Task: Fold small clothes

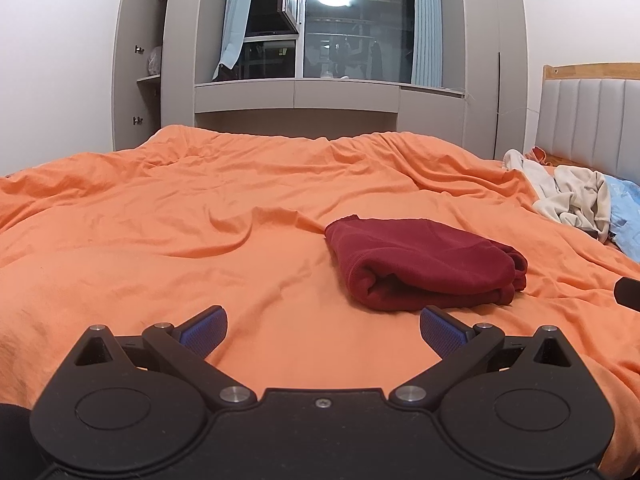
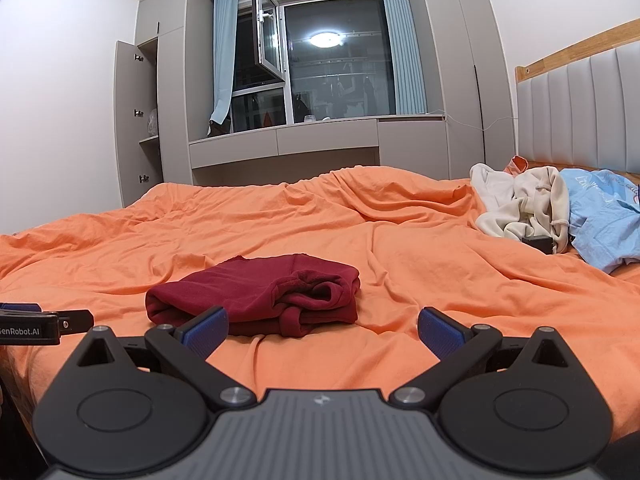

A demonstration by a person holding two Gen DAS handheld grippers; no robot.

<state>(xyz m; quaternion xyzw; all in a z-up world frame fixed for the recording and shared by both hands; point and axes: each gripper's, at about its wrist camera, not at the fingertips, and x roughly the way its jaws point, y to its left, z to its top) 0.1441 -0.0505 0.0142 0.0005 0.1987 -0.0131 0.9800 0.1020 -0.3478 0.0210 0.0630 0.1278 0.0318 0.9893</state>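
A dark red garment (image 1: 424, 266) lies folded into a compact bundle on the orange bed cover (image 1: 180, 240); it also shows in the right wrist view (image 2: 260, 296). My left gripper (image 1: 323, 330) is open and empty, just short of the bundle and a little left of it. My right gripper (image 2: 322, 330) is open and empty, just short of the bundle's right side. The left gripper's tip (image 2: 44, 322) shows at the left edge of the right wrist view. The right gripper's tip (image 1: 628, 294) shows at the right edge of the left wrist view.
A cream garment (image 2: 524, 204) and a light blue garment (image 2: 604, 220) lie crumpled by the padded headboard (image 2: 580, 112) at the right. A small dark object (image 2: 538, 243) lies beside them. Grey cabinets and a window (image 2: 320, 68) stand beyond the bed.
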